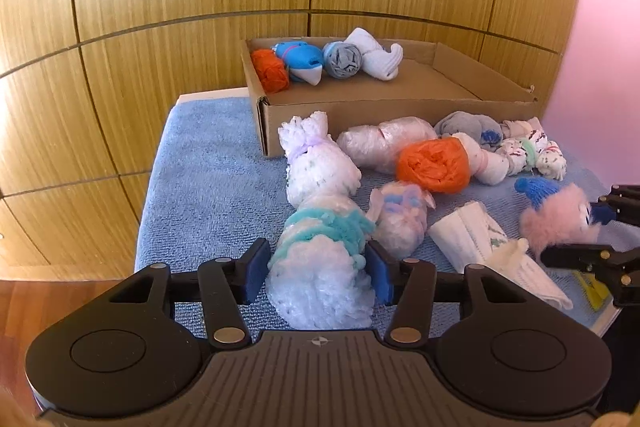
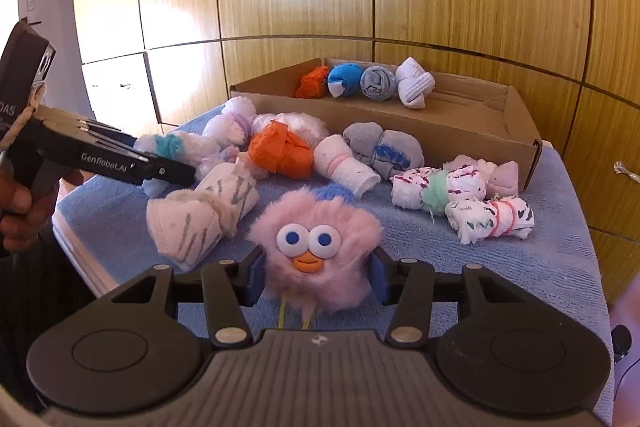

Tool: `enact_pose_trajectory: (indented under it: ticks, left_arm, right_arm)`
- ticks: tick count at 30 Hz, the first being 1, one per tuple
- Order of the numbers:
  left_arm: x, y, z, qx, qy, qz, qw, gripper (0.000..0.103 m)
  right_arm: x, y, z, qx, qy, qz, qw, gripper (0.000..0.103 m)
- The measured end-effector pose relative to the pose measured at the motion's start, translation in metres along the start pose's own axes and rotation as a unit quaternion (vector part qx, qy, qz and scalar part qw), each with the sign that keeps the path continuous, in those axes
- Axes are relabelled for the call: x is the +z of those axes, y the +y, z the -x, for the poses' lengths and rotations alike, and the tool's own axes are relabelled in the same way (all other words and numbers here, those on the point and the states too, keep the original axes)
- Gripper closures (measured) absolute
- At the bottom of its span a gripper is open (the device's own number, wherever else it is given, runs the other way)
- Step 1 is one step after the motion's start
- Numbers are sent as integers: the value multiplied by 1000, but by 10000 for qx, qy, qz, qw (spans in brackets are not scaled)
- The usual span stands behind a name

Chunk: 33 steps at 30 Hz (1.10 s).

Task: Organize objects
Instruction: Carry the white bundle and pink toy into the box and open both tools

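The left gripper (image 1: 317, 269) is clamping its jaws on a fluffy white sock bundle with teal yarn (image 1: 320, 259) near the front edge of the blue towel-covered table (image 1: 208, 179). The right gripper (image 2: 316, 277) is squeezing a pink furry toy with googly eyes (image 2: 316, 247) there, while the open cardboard box (image 2: 460, 131) is sitting at the back edge.

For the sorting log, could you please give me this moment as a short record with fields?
surface: blue towel
container: cardboard box at the far end of the towel
in the box: four rolled bundles in a row along the back wall: orange, blue, grey, white
left tool: shut on the white fluffy bundle with teal yarn
right tool: shut on the pink furry toy with googly eyes
still on the towel: about nine more bundles, including an orange one
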<state>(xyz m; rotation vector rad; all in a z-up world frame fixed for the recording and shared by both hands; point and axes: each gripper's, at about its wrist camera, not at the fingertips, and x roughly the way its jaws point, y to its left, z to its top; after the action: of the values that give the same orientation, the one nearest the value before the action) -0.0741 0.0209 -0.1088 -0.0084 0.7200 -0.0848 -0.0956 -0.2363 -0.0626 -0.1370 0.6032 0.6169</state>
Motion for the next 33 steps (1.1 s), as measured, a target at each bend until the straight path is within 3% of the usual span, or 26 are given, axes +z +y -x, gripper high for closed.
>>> enact_pose_trajectory:
  ticks: [3,13,24,33]
  left_arm:
    - [-1,1,7,-75,-40,49,10000,55]
    - [12,-3,48,-200,-346,157,9991,56]
    - [72,-28,55,-486,-445,141,9977,56]
    - [144,-56,25,-812,-434,131,9957,56]
  right_arm:
    - [1,-2,6,6,-84,-73,9999,66]
    - [12,-15,41,-61,-306,-129,9994,66]
    - [69,-39,63,-265,-814,71,9963,66]
    - [121,-66,45,-411,-928,439,9939,66]
